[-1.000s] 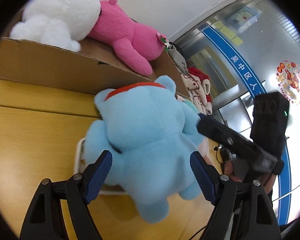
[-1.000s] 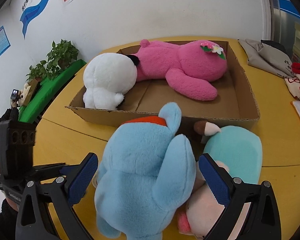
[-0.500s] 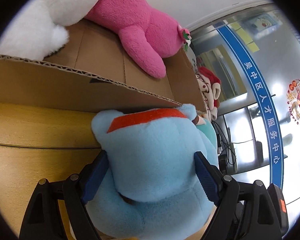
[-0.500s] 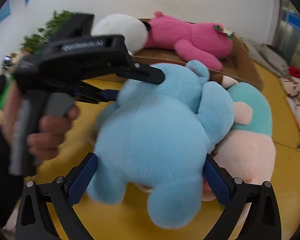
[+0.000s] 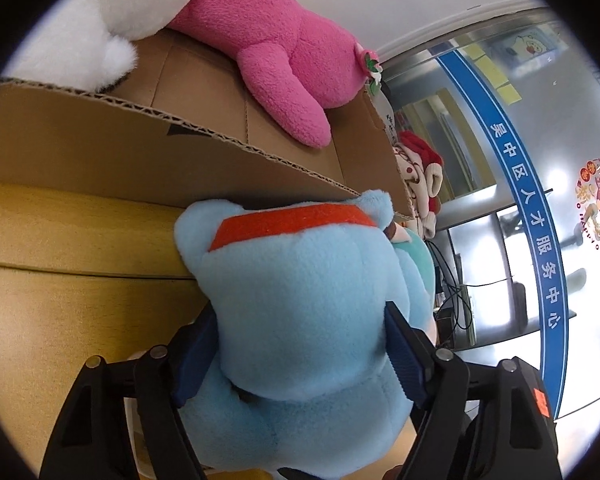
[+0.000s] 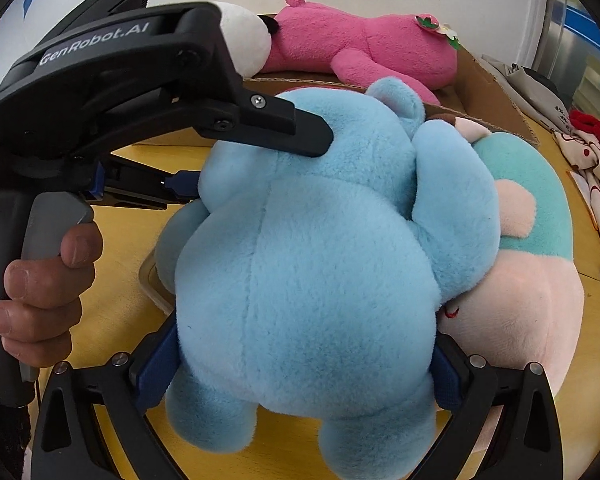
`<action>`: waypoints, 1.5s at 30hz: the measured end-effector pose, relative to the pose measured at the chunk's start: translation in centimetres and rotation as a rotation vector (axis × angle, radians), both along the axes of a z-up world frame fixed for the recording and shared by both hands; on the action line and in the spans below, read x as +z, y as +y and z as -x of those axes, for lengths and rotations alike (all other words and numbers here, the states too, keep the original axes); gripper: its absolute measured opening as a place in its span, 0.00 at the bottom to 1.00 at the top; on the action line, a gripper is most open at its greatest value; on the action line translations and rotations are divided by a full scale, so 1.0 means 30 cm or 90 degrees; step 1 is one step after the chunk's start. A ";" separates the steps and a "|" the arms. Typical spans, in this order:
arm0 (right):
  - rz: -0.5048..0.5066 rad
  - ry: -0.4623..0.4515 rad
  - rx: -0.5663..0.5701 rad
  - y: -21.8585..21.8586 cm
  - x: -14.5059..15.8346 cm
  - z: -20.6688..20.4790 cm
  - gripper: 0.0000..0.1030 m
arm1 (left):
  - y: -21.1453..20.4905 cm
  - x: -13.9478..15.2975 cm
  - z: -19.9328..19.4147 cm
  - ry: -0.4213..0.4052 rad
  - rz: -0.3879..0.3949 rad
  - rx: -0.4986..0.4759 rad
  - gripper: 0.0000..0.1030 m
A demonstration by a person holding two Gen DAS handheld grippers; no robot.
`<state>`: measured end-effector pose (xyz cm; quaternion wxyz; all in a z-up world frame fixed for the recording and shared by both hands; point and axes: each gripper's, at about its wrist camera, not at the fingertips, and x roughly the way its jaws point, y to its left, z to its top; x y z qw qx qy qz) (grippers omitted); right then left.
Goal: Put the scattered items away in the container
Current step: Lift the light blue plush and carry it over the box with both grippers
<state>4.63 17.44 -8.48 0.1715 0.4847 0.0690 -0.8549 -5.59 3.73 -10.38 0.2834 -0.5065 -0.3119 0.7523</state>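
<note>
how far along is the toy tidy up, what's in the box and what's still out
Done: the pink plush bear and the white plush toy lie in the cardboard box. In hand: the light blue plush bear sits on the yellow table, the left gripper having just closed its jaws on it, the right gripper straddling it. Left: the teal and pink plush toy.

left gripper closing, right gripper clamped

Black left tongs marked "GenRobot.AI", blue pads, silver screws, grey handle
</note>
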 end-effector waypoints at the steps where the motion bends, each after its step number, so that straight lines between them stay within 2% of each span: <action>1: 0.007 0.001 -0.002 0.003 0.001 -0.003 0.97 | -0.005 0.004 -0.008 0.003 -0.004 0.001 0.69; 3: 0.016 0.001 -0.008 0.005 0.005 -0.010 0.94 | -0.013 0.020 -0.028 0.009 -0.007 0.006 0.66; 6: 0.028 0.005 -0.009 -0.006 0.034 -0.035 0.88 | -0.019 0.068 -0.059 0.033 0.016 0.006 0.63; 9: 0.055 0.008 -0.011 -0.016 0.050 -0.058 0.86 | -0.030 0.099 -0.071 0.033 0.028 0.003 0.62; 12: 0.072 0.025 -0.014 -0.025 0.080 -0.075 0.86 | -0.043 0.157 -0.093 0.057 0.037 0.004 0.62; 20: 0.094 0.113 0.002 -0.061 0.284 -0.097 0.86 | -0.067 0.417 -0.123 0.150 0.068 0.017 0.62; 28: 0.132 0.183 0.011 -0.068 0.496 -0.044 0.86 | -0.055 0.676 -0.084 0.240 0.108 0.014 0.62; 34: 0.137 0.205 0.013 -0.062 0.591 0.038 0.86 | -0.039 0.768 -0.028 0.270 0.115 0.011 0.62; 45: 0.156 0.194 0.006 -0.072 0.647 0.187 0.86 | -0.047 0.802 0.125 0.281 0.143 -0.003 0.62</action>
